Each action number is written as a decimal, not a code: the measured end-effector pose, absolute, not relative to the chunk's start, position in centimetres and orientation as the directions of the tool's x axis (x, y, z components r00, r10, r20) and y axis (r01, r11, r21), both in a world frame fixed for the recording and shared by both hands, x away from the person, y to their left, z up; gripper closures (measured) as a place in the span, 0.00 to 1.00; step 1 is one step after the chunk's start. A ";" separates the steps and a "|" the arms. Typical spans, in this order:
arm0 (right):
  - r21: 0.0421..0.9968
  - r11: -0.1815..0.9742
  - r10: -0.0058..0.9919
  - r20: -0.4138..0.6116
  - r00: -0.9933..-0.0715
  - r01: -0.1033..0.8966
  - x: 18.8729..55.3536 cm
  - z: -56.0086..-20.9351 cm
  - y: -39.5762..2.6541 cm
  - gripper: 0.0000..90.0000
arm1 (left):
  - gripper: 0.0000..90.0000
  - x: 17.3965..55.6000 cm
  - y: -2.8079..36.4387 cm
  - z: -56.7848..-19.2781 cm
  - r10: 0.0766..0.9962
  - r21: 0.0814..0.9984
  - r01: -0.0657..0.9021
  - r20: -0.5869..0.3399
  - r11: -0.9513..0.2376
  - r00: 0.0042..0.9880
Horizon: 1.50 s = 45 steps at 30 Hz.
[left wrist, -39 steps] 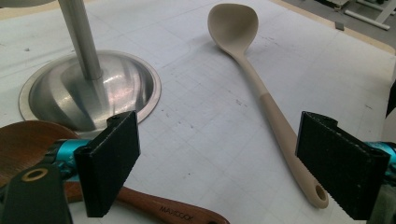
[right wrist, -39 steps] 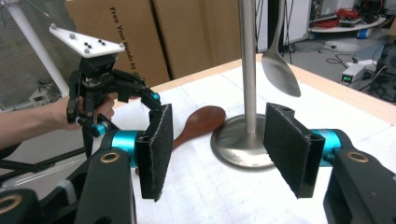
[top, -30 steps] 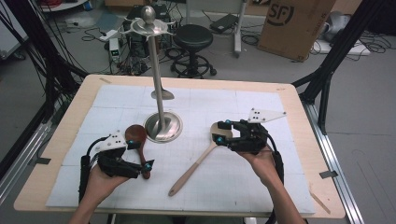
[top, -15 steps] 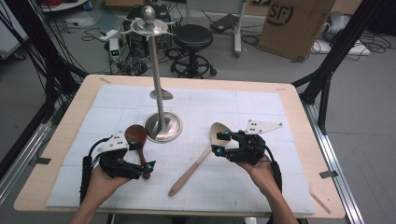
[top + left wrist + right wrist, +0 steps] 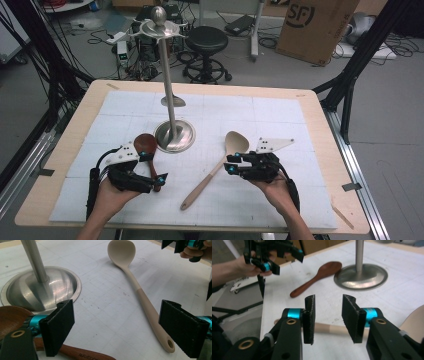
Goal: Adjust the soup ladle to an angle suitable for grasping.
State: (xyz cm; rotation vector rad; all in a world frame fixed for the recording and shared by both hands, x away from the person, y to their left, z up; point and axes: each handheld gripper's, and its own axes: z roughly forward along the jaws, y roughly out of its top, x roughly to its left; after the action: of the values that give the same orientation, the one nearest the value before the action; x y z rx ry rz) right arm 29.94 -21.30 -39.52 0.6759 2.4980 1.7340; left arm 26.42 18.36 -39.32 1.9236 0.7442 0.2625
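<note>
A pale wooden spoon (image 5: pixel 216 170) lies on the white mat, bowl toward the far side. My right gripper (image 5: pixel 227 165) hovers low over its upper handle, open. Its jaws have just been closing, and the handle (image 5: pixel 329 329) lies crosswise beneath the gap, with no pad pressing on it. A dark wooden spoon (image 5: pixel 146 144) rests beside the stand's base. My left gripper (image 5: pixel 152 166) stands wide open over that spoon's handle (image 5: pixel 82 354), holding nothing. The pale spoon (image 5: pixel 140 290) lies farther off between the left gripper's (image 5: pixel 120 327) jaws.
A metal stand with a round base (image 5: pixel 174 136) and a tall pole rises at the mat's middle, close to the dark spoon (image 5: pixel 322 275). The white mat (image 5: pixel 280 115) covers a wooden table. Stools, cables and a cardboard box lie beyond the far edge.
The right gripper has sunk and shifted from the pale spoon's bowl toward its handle, and its jaws stand narrower. The left gripper and both spoons have stayed put.
</note>
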 end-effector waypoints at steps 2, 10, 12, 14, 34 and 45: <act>0.895 0.291 0.355 0.226 -0.907 0.337 29.9 -39.6 -21.2 0.77 | 0.15 26.4 18.3 -39.3 0.603 0.876 0.382 -0.140 -0.294 0.785; 0.884 0.312 0.357 0.230 -0.905 0.348 29.8 -40.2 -20.9 0.86 | 0.15 26.3 18.1 -39.4 0.594 0.879 0.376 -0.140 -0.294 0.792; 0.876 0.316 0.358 0.244 -0.901 0.363 29.7 -40.4 -20.8 0.89 | 0.15 26.3 18.1 -39.4 0.594 0.880 0.375 -0.140 -0.292 0.792; 0.876 0.324 0.354 0.238 -0.904 0.358 29.8 -40.6 -20.8 0.92 | 0.15 26.3 18.1 -39.4 0.594 0.880 0.375 -0.140 -0.293 0.792; 0.839 0.402 0.312 0.251 -0.916 0.367 29.7 -41.6 -19.4 0.99 | 0.15 26.2 18.2 -39.3 0.593 0.883 0.369 -0.138 -0.289 0.794; 0.841 0.415 0.301 0.232 -0.925 0.346 29.3 -41.9 -19.0 0.99 | 0.15 26.2 18.1 -39.3 0.587 0.884 0.367 -0.138 -0.290 0.797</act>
State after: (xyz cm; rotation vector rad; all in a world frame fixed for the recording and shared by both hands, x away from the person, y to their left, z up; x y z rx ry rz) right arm 29.29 -18.96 -41.89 0.6138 2.6795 1.6107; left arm 26.15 18.10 -39.33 1.9129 0.7202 0.2573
